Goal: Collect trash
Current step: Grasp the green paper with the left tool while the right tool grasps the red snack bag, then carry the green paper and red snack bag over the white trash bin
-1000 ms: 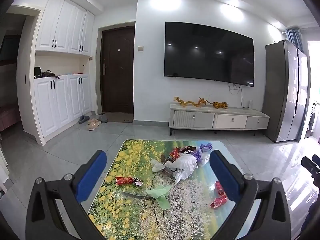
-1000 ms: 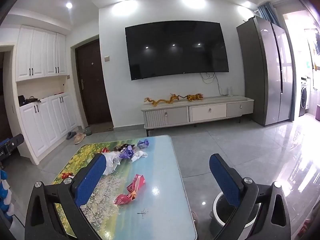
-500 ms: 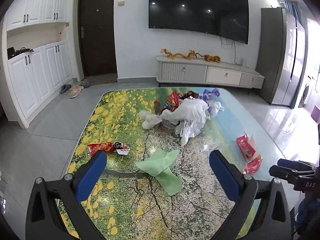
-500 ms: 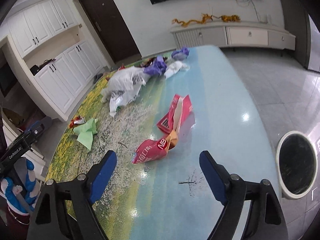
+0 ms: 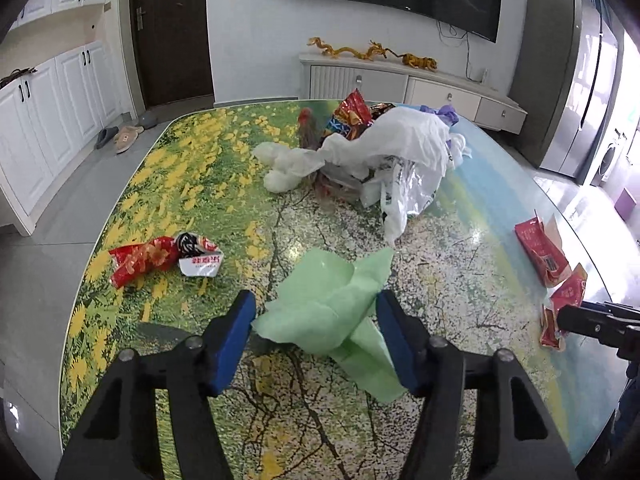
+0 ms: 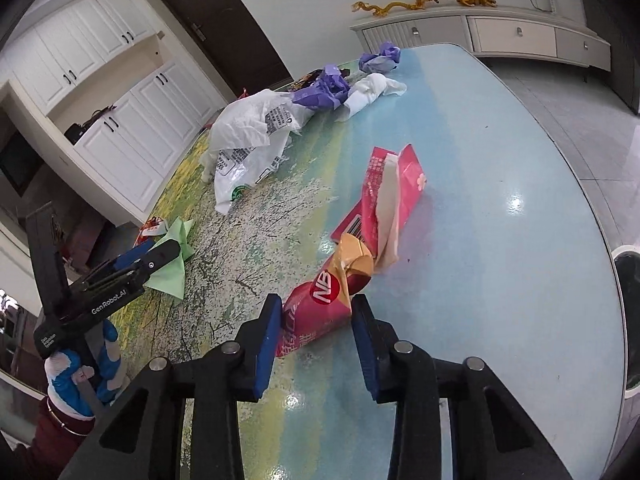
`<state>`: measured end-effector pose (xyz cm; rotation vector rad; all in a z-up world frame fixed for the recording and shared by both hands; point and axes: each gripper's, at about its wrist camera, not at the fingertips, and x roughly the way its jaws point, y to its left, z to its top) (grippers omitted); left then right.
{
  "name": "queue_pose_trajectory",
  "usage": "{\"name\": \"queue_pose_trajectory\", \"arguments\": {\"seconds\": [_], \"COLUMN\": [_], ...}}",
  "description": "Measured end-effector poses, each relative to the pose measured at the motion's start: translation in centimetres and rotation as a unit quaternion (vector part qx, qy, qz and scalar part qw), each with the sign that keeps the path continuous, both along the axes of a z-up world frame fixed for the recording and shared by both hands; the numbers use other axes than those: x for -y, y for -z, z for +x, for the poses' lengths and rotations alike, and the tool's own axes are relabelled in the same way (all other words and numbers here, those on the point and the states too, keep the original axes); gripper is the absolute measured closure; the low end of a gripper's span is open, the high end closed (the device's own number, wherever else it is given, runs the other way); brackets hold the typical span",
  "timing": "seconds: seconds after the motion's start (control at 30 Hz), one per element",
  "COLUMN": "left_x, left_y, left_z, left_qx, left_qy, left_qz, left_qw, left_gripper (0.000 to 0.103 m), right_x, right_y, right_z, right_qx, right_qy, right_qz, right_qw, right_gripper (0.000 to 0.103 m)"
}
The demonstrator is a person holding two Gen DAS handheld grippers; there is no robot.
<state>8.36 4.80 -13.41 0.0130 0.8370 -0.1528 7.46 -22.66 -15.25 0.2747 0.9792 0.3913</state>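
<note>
A crumpled green paper [image 5: 320, 312] lies on the flower-print table [image 5: 192, 168] between the blue pads of my left gripper [image 5: 314, 300]. Its jaws are closing; the pads reach the paper's edges without squeezing it. My right gripper [image 6: 317, 300] is closing too, and its pads meet both sides of a pink snack wrapper [image 6: 316, 312] that lies on the table's blue part [image 6: 480, 208]. In the right wrist view the left gripper [image 6: 160, 252] sits at the left over the green paper [image 6: 172, 276]. At the right edge of the left wrist view the right gripper [image 5: 568, 318] shows.
A heap of white plastic bags [image 5: 404, 144], snack packets and purple paper [image 6: 320, 88] sits mid-table. A red wrapper [image 5: 140, 260] lies left, an open pink carton [image 6: 392, 184] beyond the right gripper. A white-rimmed bin [image 6: 628, 304] stands on the floor at the right. A gloved hand [image 6: 80, 368] holds the left gripper.
Both grippers came down and tipped toward the table. The left jaws narrowed around the green paper; the right jaws narrowed onto the pink wrapper.
</note>
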Motion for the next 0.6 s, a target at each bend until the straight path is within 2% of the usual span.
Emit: {"name": "queue_pose_trajectory", "arguments": {"seconds": [0.17,0.33,0.47,0.6], "left_x": [-0.1,1.7,5.4,12.1], "left_y": [-0.7,-3.3,-6.1,-8.9], "left_z": [-1.3,-2.6,-2.8,-1.9], "left_qx": [0.002,0.022,0.039,0.044], "left_qy": [0.006,0.026,0.071,0.148], "left_qz": [-0.029,-0.046,-0.058,-0.082], "left_qw": [0.9995,0.9984,0.9950,0.9846], "left_gripper": [0.053,0.056,0.057,0.057], "right_x": [-0.6,0.4,4.0,10.9], "right_y": [-0.9,-3.3,-5.2,-6.5], "right_z": [-1.1,-2.2,-2.9,-4.4], "right_qx": [0.024,0.060,0.088,0.109], "right_qy": [-0.018,-0.014,0.026,0.109], "right_qz": [0.013,0.028,0.039,0.036], "right_qw": [0.999,0.998,0.995,0.987], "right_gripper": [0.070,0.070,0.070,0.070]}}
